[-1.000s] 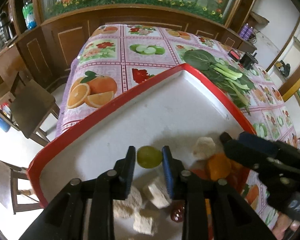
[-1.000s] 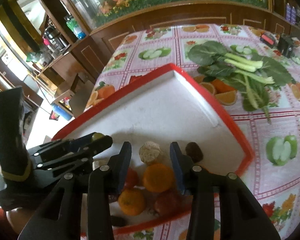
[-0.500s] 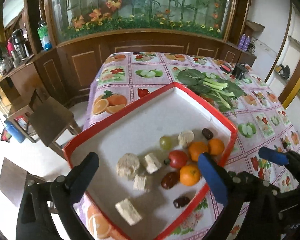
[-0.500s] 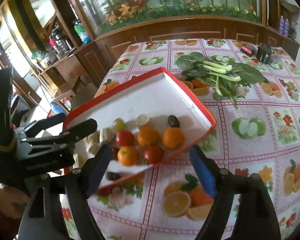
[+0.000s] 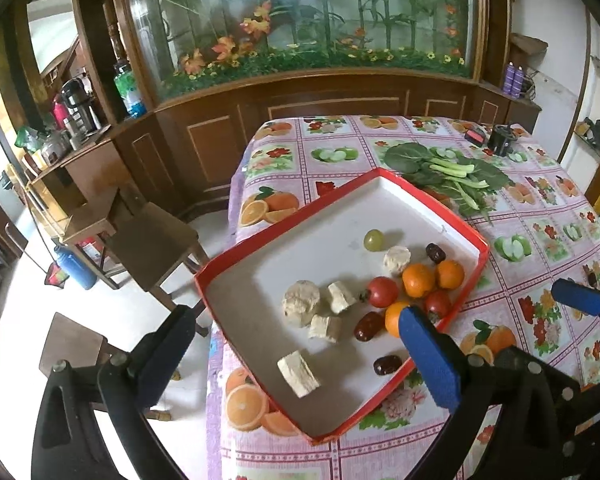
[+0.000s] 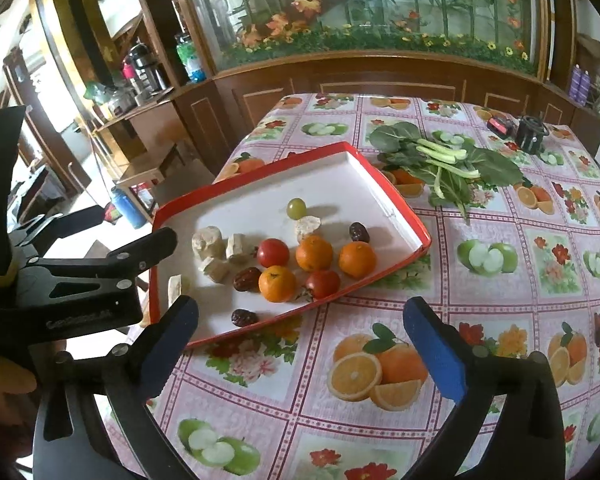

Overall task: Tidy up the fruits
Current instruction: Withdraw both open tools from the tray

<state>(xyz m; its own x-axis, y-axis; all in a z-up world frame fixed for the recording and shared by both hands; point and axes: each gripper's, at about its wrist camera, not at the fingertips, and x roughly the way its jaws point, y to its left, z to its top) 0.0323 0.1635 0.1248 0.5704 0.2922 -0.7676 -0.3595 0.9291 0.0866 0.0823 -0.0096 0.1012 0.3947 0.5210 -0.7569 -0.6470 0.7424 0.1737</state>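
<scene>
Left wrist view: the left hand-held gripper (image 5: 300,344) just spread wide and pulled back, nothing between its pads, and the green grape (image 5: 373,240) it had now sits in the red tray (image 5: 416,374).

Right wrist view: same for the right hand-held gripper (image 6: 304,340), spread and empty over the tabletop (image 6: 500,292) beside the tray. Oranges (image 6: 314,253) grouped, so probably wrapping up.

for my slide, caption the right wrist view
Open right gripper above fruit-print tablecloth, red tray of fruit beyond.

Leafy greens (image 6: 440,160) lie on the fruit-print tablecloth (image 6: 500,300) — a wooden chair (image 5: 148,240) stands beside the table.
</scene>
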